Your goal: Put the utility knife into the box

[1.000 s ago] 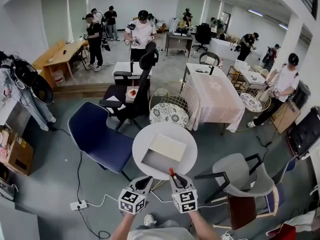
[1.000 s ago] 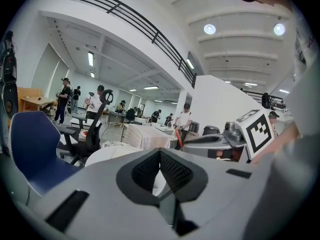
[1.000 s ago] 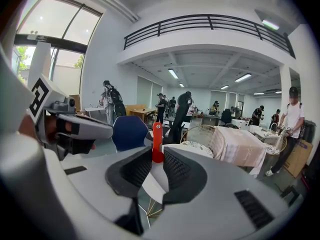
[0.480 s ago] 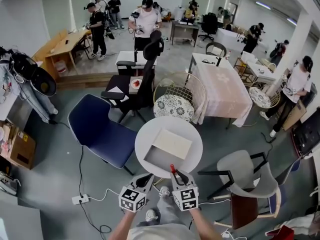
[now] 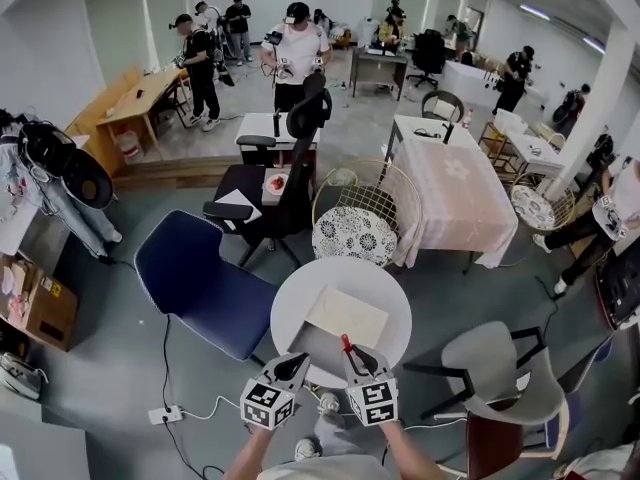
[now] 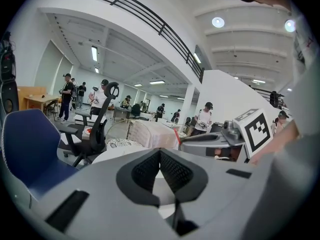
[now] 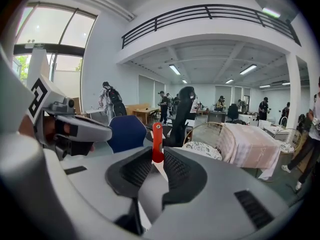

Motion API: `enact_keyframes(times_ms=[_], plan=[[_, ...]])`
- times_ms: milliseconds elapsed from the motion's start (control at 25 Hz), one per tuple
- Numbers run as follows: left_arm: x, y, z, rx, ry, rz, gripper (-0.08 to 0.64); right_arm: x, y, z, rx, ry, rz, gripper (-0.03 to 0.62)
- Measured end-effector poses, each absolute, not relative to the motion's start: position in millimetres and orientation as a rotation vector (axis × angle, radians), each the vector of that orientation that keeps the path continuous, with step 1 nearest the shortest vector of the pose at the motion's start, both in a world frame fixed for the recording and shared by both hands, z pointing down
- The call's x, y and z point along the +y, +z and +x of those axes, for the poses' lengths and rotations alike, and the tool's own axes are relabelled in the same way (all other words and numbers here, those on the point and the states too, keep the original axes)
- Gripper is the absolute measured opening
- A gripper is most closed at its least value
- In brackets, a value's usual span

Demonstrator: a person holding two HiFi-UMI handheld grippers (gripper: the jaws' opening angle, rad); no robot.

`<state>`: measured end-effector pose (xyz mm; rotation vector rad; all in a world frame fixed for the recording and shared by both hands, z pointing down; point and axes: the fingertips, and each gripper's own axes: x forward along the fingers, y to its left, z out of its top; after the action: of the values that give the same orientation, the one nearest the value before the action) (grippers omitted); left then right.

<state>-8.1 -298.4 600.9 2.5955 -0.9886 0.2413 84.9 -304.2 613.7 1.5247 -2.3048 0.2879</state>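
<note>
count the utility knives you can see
1: the red utility knife is clamped in the right hand-held gripper, by the round white table. Others may be hidden on far desks.

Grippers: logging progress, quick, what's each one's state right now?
Left gripper: closed, empty.
Right gripper: closed on the utility knife.

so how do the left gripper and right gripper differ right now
The right gripper is clamped on the red utility knife, which sticks out past its jaws; the left gripper holds nothing. The left gripper's jaws meet; the right gripper's are kept slightly apart by the knife. Both hover side by side at the near rim of the round white table, short of the box.
</note>
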Motion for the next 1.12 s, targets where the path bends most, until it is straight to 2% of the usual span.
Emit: enact_keyframes(times_ms=[480,1120], plan=[[-380.3,591.2,8.5,-1.033,0.225,2.606,0.012,-392.4,603.0,102.0,-2.335,0.249,1.521,0.080],[-374.2,648.3,1.6,-1.020,0.309,2.475,0.012,-379.9,665.5,99.4,-2.276,0.433,1.455,0.080]])
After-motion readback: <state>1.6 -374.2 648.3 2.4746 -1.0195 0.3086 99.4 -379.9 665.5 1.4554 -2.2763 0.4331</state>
